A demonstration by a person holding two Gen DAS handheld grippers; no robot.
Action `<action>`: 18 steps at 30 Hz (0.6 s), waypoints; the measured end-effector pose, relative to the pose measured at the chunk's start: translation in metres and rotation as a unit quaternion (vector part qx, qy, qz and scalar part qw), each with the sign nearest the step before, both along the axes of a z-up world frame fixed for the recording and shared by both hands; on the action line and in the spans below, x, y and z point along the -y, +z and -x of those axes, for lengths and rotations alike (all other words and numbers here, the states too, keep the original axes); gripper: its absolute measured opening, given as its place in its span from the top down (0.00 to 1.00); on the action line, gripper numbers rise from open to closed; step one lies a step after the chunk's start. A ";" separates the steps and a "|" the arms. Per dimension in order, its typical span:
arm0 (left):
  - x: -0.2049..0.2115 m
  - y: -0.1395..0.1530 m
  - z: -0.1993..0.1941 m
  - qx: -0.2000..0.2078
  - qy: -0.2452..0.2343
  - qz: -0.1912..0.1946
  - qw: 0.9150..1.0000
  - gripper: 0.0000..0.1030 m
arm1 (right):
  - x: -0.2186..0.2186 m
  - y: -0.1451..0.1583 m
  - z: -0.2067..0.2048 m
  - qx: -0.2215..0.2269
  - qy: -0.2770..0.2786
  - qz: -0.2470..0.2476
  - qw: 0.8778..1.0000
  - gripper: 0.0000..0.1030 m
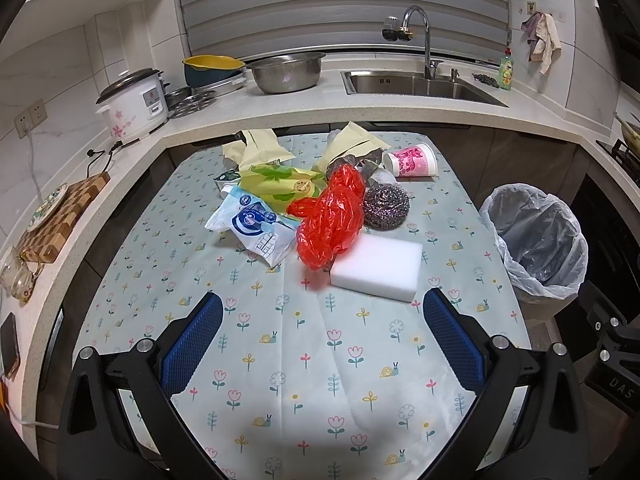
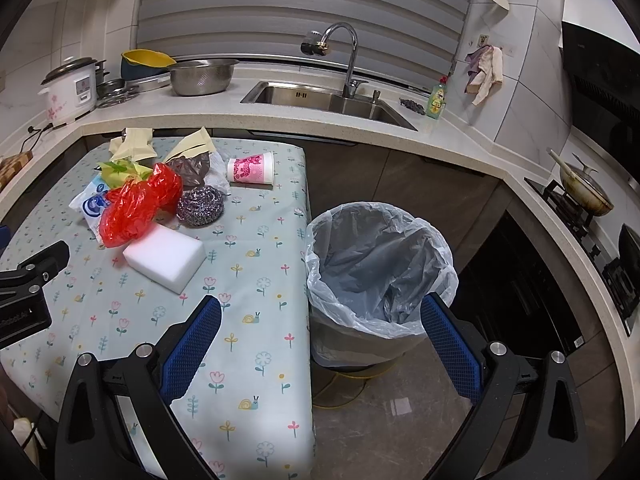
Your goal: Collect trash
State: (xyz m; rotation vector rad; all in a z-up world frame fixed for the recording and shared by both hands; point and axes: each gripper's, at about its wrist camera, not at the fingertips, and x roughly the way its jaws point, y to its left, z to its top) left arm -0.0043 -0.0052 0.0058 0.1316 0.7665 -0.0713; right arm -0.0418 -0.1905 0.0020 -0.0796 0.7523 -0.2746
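— Trash on the table (image 1: pixel 280 360)?
— Yes: red bag (image 1: pixel 330 222), white sponge (image 1: pixel 377 268), steel scrubber (image 1: pixel 386 206), paper cup (image 1: pixel 412 160), wrappers (image 1: pixel 256 224). Lined bin (image 2: pixel 380 264) just beside the table.
— Claws?
— Left gripper (image 1: pixel 322 344) spread wide over the cloth, holding nothing; right gripper (image 2: pixel 320 344) likewise, by the bin.
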 end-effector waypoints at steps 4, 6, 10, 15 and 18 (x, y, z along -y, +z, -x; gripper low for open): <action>-0.003 0.000 -0.003 -0.004 0.004 0.005 1.000 0.07 | 0.000 -0.003 -0.004 0.002 0.000 -0.008 1.000 0.07; -0.010 0.000 -0.009 -0.010 0.009 0.014 1.000 0.07 | 0.000 -0.007 -0.009 -0.002 0.000 -0.018 1.000 0.07; -0.031 -0.003 -0.024 -0.017 0.025 0.039 0.999 0.07 | -0.005 -0.013 -0.021 -0.007 0.001 -0.027 1.000 0.07; -0.059 -0.015 -0.051 -0.033 0.053 0.057 0.996 0.07 | -0.013 -0.021 -0.041 -0.013 0.005 -0.036 0.999 0.07; -0.075 -0.026 -0.069 -0.045 0.066 0.061 0.995 0.07 | -0.020 -0.026 -0.057 -0.018 0.007 -0.044 0.999 0.07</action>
